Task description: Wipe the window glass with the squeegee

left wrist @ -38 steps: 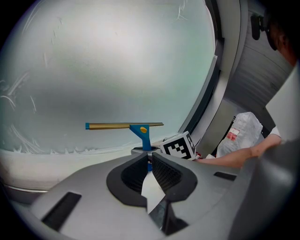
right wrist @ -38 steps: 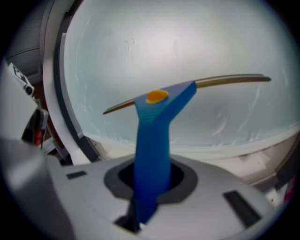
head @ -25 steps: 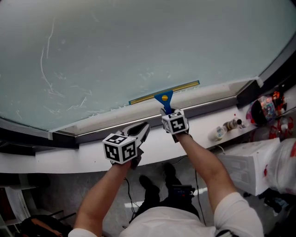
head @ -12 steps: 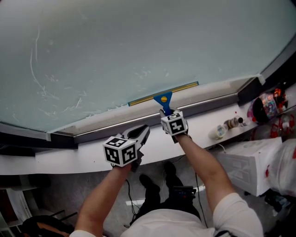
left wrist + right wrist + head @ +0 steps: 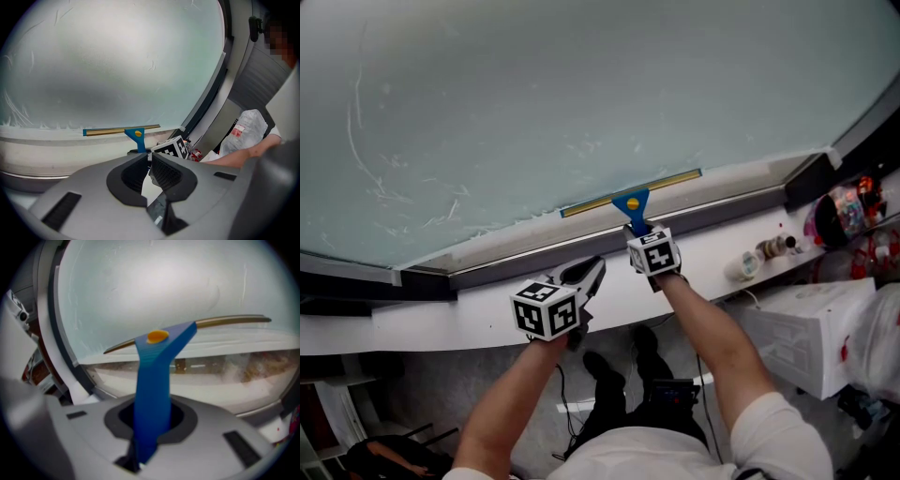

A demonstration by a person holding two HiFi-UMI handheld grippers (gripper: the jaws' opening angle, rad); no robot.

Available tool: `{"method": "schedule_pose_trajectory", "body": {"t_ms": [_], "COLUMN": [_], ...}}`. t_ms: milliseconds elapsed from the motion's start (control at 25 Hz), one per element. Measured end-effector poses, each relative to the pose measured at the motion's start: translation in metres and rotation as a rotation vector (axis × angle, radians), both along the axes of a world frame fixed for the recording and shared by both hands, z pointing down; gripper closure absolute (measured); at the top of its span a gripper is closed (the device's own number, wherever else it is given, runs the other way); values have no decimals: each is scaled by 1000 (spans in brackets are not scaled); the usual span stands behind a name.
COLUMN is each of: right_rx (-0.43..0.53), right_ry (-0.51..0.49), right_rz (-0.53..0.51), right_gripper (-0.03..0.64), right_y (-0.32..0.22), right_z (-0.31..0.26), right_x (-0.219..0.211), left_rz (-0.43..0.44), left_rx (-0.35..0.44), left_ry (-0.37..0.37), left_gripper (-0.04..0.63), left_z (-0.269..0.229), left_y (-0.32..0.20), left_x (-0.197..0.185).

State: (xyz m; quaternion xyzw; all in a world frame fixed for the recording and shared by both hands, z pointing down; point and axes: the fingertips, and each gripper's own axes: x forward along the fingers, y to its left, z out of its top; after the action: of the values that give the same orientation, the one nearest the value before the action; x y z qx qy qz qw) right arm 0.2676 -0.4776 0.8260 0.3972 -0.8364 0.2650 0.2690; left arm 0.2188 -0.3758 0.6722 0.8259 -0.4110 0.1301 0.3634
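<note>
While the right hand-held gripper (image 5: 637,228) pinches the squeegee (image 5: 630,198), blade on the window glass (image 5: 581,84), the left hand-held gripper (image 5: 592,271) hovers closed.

Surface: a long white window sill (image 5: 441,319) runs along the foot of the window glass (image 5: 581,84), from left to right in front of me.
Right part of the surface: a small bottle (image 5: 772,248) lies on its side; a small white cup-like thing (image 5: 739,270) sits just beside it, nearer to me.
Far right end: a colourful packet (image 5: 839,211); I cannot tell whether it rests on the sill.
Floor: grey floor (image 5: 422,403), well below the sill.
On the floor: my dark shoes (image 5: 605,375), a black device (image 5: 670,389) and a thin cable (image 5: 565,394).
</note>
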Motion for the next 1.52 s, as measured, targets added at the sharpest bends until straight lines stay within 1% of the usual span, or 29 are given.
{"method": "schedule_pose_trajectory", "body": {"t_ms": [160, 360, 640, 760, 960, 1120, 1400, 1520], "right_rx": [-7, -6, -39, -62, -31, -54, -105, -108], "right_ry": [-16, 27, 57, 41, 34, 25, 11, 33], "right_rz": [-12, -27, -24, -24, -39, -42, -11, -9], "right_gripper": [538, 538, 538, 540, 543, 543, 543, 543], "right_y": [0, 2, 15, 24, 32, 43, 63, 74], "right_z": [4, 14, 22, 24, 9, 12, 8, 1], "right_x": [-2, 5, 13, 13, 13, 16, 27, 36], "left_rz": [-3, -5, -9, -13, -23, -30, -82, -112], "left_rx": [-10, -17, -20, -22, -23, -23, -27, -25], "left_ry": [2, 6, 15, 18, 24, 26, 41, 51], "left_gripper": [543, 543, 543, 543, 543, 543, 543, 543], "left_z": [6, 10, 12, 12, 12, 12, 9, 6], "left_y": [2, 3, 5, 6, 9, 12, 20, 27], "left_x": [1, 5, 11, 13, 17, 20, 12, 6]}}
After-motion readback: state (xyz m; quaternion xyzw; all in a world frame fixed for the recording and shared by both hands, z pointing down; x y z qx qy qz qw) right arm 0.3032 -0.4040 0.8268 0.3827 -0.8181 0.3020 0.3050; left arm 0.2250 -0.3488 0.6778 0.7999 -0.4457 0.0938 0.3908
